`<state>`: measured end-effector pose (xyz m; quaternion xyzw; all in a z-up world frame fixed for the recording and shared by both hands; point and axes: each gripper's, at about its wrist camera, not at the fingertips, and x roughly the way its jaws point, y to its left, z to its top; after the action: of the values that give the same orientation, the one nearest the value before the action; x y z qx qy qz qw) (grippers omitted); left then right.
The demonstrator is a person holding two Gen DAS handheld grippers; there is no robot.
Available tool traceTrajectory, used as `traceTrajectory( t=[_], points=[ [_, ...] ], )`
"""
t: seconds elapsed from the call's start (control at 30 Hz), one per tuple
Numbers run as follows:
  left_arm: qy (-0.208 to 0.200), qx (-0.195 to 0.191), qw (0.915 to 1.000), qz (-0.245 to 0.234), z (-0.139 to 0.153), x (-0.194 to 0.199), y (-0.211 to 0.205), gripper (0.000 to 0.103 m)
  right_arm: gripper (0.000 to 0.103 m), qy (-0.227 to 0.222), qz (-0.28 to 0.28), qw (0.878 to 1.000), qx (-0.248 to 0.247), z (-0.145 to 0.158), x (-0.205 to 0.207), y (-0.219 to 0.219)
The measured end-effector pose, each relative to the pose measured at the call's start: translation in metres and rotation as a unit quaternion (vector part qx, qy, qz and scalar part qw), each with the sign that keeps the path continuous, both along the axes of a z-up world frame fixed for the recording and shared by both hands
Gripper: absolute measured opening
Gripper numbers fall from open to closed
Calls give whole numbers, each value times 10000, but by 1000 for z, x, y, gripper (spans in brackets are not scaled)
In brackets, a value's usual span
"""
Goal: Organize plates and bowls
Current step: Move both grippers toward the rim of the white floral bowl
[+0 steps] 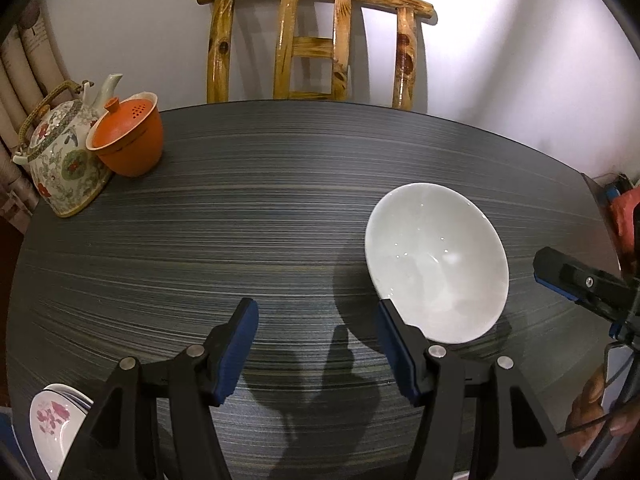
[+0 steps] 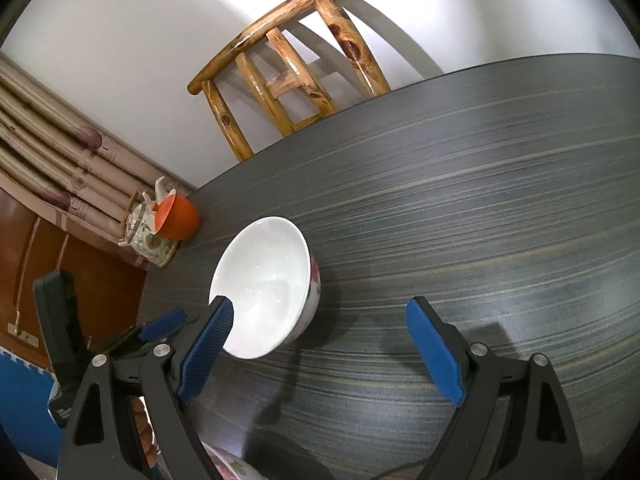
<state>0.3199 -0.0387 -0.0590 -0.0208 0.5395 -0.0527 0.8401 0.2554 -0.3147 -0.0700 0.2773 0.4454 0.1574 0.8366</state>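
A white bowl [image 1: 436, 260] stands upright on the dark striped table [image 1: 240, 220]; its outside carries a pink flower print [image 2: 315, 280]. My left gripper [image 1: 316, 314] is open just to the bowl's near left, with only table between its fingers. Its right pad overlaps the bowl's near rim. My right gripper [image 2: 320, 308] is open too, with nothing pressed. Its left pad sits in front of the bowl's [image 2: 264, 284] near rim, and most of the bowl shows between the fingers. A stack of flowered plates [image 1: 52, 420] lies at the table's near left corner.
A floral teapot [image 1: 60, 160] and an orange lidded cup [image 1: 128, 140] stand at the far left corner. A wooden chair [image 1: 316, 44] stands behind the table against the white wall. One right-gripper finger [image 1: 560, 268] and a hand [image 1: 592, 408] show at the right edge.
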Motion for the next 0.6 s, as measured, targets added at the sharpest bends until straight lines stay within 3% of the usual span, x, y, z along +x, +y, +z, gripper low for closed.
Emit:
traceTrajectory(
  t=[0.33,0.6],
  points=[
    [-140,45,9998,-124,4,0,-11,62,87,141,34,9999,17,-11,15,5],
    [-24,-60,9999,-155,-4,8,-13,62,87,154,86,9998,0,-15,21,9]
  ],
)
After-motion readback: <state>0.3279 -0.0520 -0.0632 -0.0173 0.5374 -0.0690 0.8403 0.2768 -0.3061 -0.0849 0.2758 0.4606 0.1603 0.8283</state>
